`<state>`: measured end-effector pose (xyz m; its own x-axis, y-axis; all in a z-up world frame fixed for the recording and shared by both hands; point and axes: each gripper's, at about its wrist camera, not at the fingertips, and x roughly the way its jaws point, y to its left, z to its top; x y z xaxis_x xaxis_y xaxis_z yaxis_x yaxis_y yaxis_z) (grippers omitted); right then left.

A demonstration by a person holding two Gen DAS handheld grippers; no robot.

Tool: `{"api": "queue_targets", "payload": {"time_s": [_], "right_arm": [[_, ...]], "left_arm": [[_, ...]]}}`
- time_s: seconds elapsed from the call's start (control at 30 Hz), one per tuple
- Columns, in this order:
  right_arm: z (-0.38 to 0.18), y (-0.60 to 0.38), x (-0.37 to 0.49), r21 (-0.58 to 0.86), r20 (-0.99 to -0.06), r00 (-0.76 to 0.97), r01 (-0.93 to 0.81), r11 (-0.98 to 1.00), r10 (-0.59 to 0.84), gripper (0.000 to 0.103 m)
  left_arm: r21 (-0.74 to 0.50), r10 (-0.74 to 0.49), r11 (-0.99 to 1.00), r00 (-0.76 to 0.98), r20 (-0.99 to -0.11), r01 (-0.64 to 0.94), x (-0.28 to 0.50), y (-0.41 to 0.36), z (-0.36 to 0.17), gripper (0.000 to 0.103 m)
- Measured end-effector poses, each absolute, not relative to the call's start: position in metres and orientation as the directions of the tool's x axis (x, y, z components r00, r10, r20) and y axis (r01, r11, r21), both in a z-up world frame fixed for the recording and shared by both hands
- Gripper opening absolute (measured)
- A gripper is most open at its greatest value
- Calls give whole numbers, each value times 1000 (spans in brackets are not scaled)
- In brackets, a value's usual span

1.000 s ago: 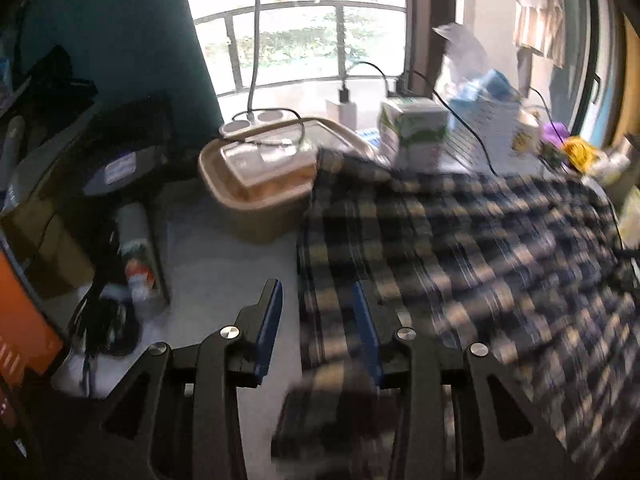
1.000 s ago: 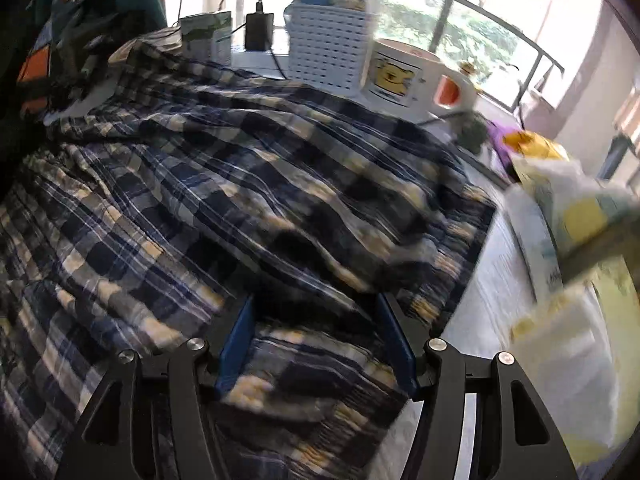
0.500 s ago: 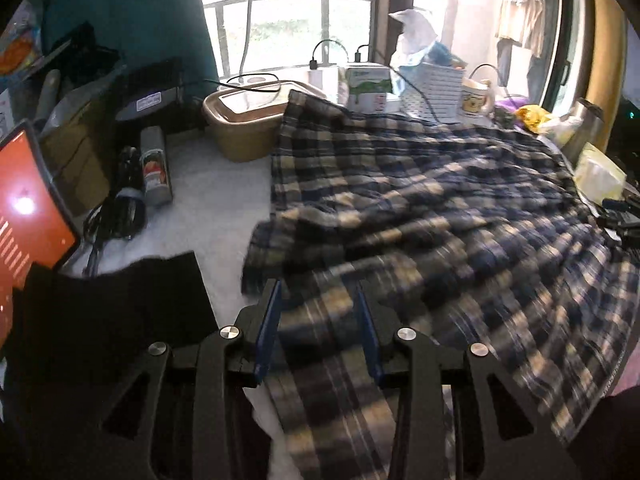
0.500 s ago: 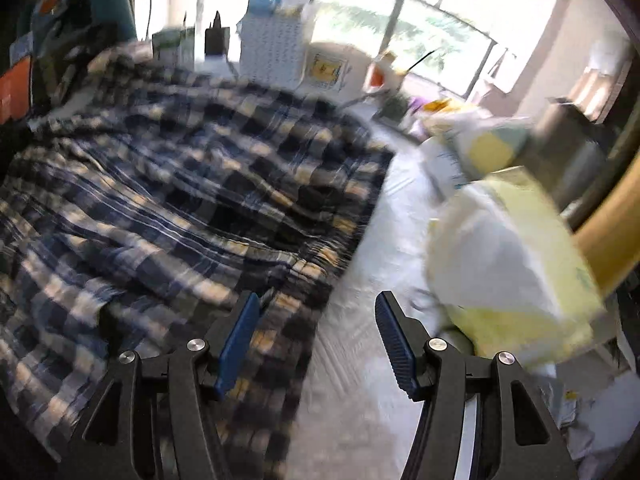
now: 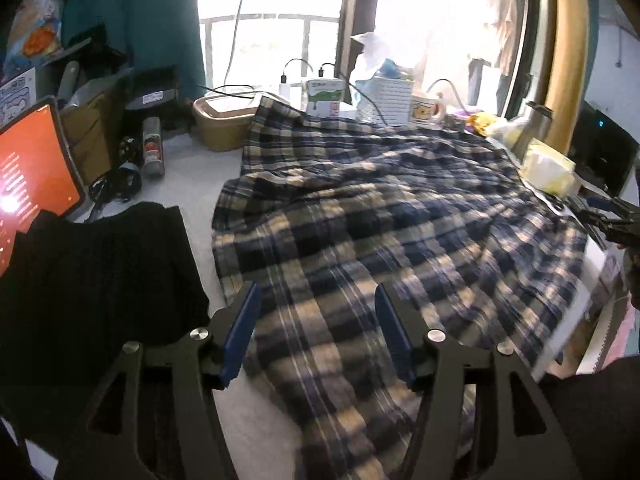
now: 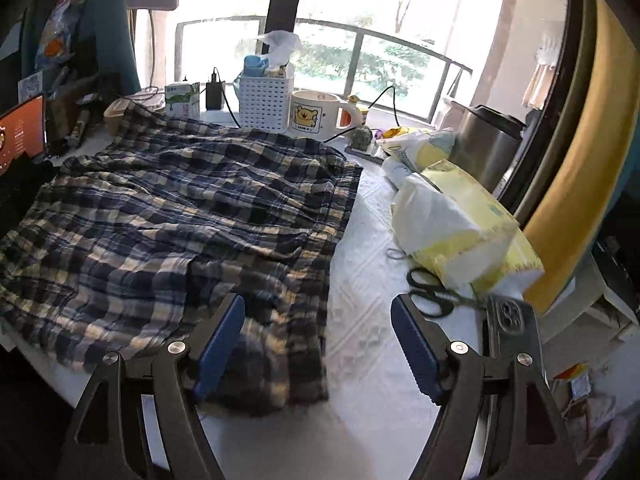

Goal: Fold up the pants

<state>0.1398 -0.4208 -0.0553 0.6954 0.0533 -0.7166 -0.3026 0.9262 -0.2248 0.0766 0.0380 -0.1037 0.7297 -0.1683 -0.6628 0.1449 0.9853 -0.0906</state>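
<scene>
1. Plaid in navy and cream, the pants (image 5: 380,216) lie spread across the white bench (image 6: 360,280), rumpled, with one edge folded over near the middle.
2. The left gripper (image 5: 318,332) hovers over the near part of the cloth; its fingers (image 5: 240,328) are opening and pinch nothing, the fabric lying loose below them.
3. The right gripper (image 6: 318,344) hangs over the pants' right-hand edge, its fingers (image 6: 416,344) also opening, released, with cloth under the left one and bare bench under the other.
4. A bear mug (image 6: 316,114) and a white basket (image 6: 264,100) stand just behind the pants.
5. Scissors (image 6: 432,292) lie beside a yellow tissue pack (image 6: 460,228) to the right.
6. A black cloth (image 5: 100,272) lies left of the pants.
</scene>
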Motion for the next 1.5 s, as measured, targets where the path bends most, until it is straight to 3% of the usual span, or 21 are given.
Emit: {"api": "queue_targets", "payload": {"time_s": [0.33,0.6,1.0,1.23,1.3,1.37,1.43,1.5], "right_arm": [[-59,-414,101,-166,-706,703,-288,943,91,77],[-57,-402,87,-145,-698,705,-307,941,122,78],[-57,-397,89,-140,-704,699,-310,940,125,78],[-62,-396,90,-137,-710,693,-312,940,126,78],[-62,-399,90,-140,-710,695,-302,943,117,78],[-62,-403,90,-147,-708,698,-290,946,104,78],[-64,-409,90,-150,-709,699,-275,950,91,78],[-67,-417,90,-143,-713,696,-260,955,83,78]], "left_arm": [[-107,-204,978,732,-650,178,32,29,-115,60],[-137,-334,936,698,-634,324,6,-3,-118,72],[-23,-259,927,596,-760,374,8,-18,-153,72],[8,-235,934,630,-740,358,7,-15,-155,71],[14,-227,939,649,-726,343,9,-15,-154,59],[4,-219,948,659,-719,319,13,-11,-152,24],[-19,-216,957,666,-714,290,18,-5,-149,4],[-61,-238,962,702,-672,268,18,3,-137,4]]}}
